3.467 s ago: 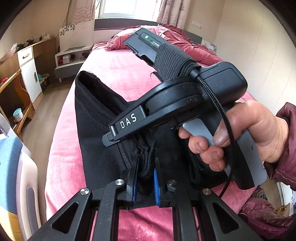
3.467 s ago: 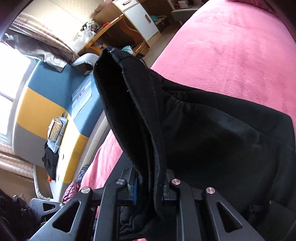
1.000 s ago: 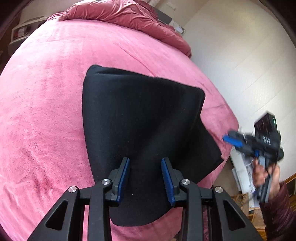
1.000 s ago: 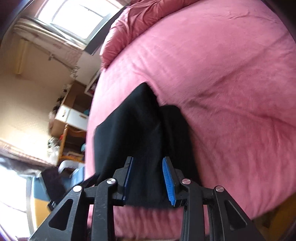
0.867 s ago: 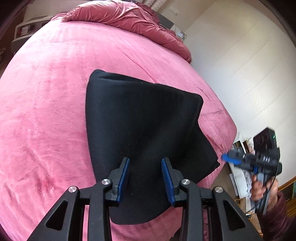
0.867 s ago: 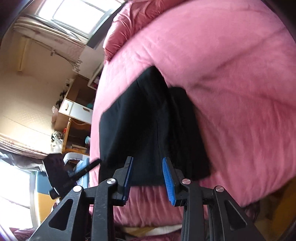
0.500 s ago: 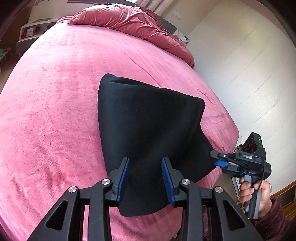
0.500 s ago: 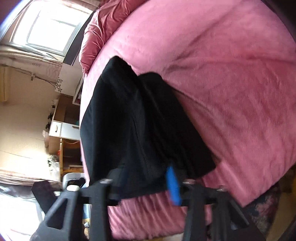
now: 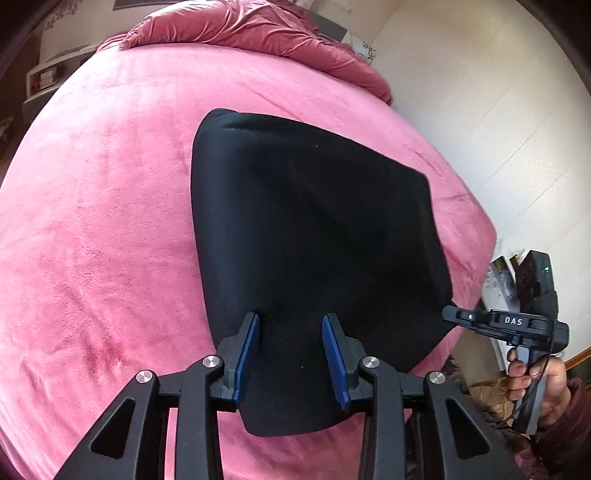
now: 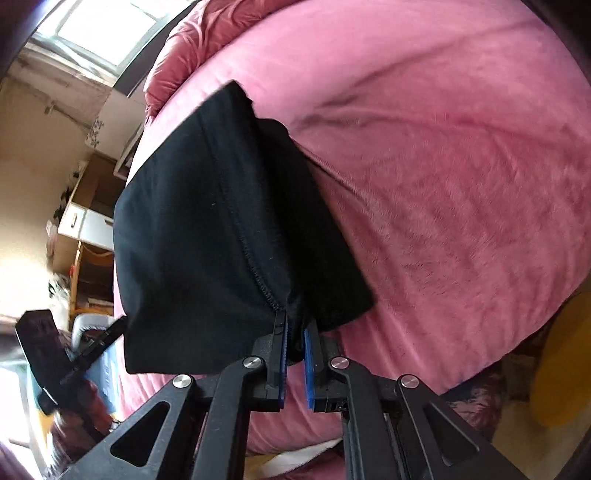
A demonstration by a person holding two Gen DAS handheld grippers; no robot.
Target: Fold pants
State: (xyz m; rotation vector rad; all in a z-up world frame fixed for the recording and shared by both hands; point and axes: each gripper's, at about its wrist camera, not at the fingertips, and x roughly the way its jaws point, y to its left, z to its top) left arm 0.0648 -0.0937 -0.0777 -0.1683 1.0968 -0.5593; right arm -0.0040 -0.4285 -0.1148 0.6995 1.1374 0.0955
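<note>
The black pants [image 9: 314, 236] lie folded into a compact stack near the foot edge of the pink bed [image 9: 92, 221]. My left gripper [image 9: 291, 354] is open and empty, its blue pads above the stack's near edge. My right gripper [image 10: 294, 354] has its jaws nearly closed on the near corner of the pants [image 10: 207, 229], where a stitched seam runs down into the pads. In the left wrist view the right gripper [image 9: 458, 316] reaches the stack's right corner from off the bed.
A crumpled pink duvet [image 9: 251, 26] lies at the head of the bed. A white wall [image 9: 517, 129] stands to the right. A wooden desk and white cabinet [image 10: 85, 229] stand beyond the bed's left side. The left gripper's body [image 10: 48, 343] shows low left.
Both grippers let go of the pants and drew back, leaving them folded on the bed. The right gripper then came back in from the right and closed on the stack's corner.
</note>
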